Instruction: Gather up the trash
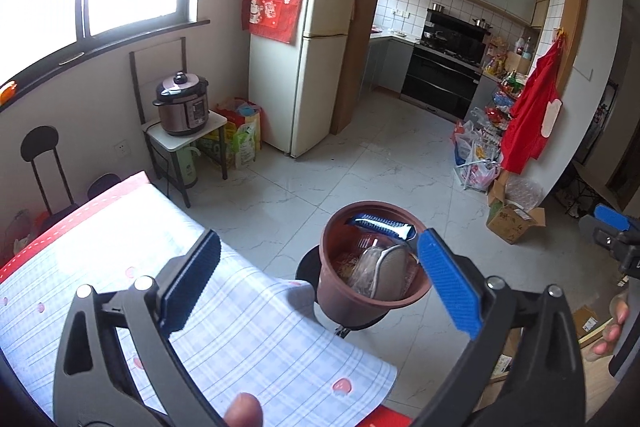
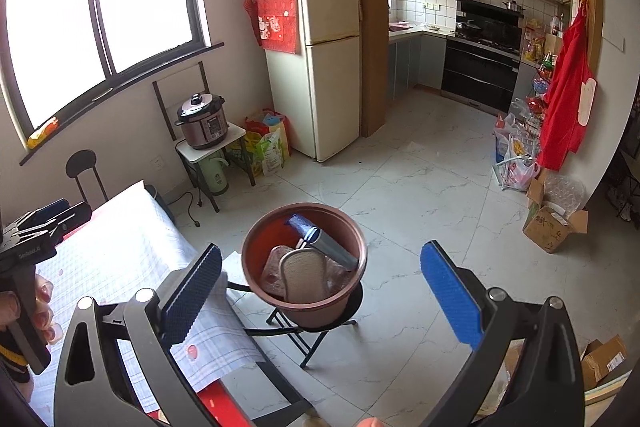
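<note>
Brown pot (image 2: 304, 267) serves as the trash bin and sits on a small black folding stool (image 2: 320, 327), on the tiled floor just off the table corner. Inside: a blue-and-silver tube (image 2: 324, 239) leaning against the far wall, a mesh insole-shaped piece (image 2: 302, 277) standing up in the middle, crumpled clear plastic wrap (image 2: 336, 277) around it. Some pale scraps at the bottom in the left wrist view; can't tell what they are.

Left gripper (image 1: 318, 289): jaws spread wide, nothing between the pads. It's above the table edge, with the pot showing in the gap between the fingers but well below them. No contact.

Right gripper (image 2: 322, 297): jaws also wide apart, empty, hovering over the pot and stool from the near side. No contact either. A fingertip of each holding hand shows at the bottom edge of each view.

Table (image 1: 120, 291) carries a pale checked cloth (image 1: 260, 339) with pink spots over a red cover; the cloth corner hangs off toward the stool.

Background: pressure cooker (image 2: 204, 123) on a small side table under the window, cream fridge (image 2: 320, 67) with a red cloth draped over it, bags between the two. Cardboard boxes (image 2: 554, 223) on the floor right; red apron (image 2: 568, 91) hanging on the wall.
</note>
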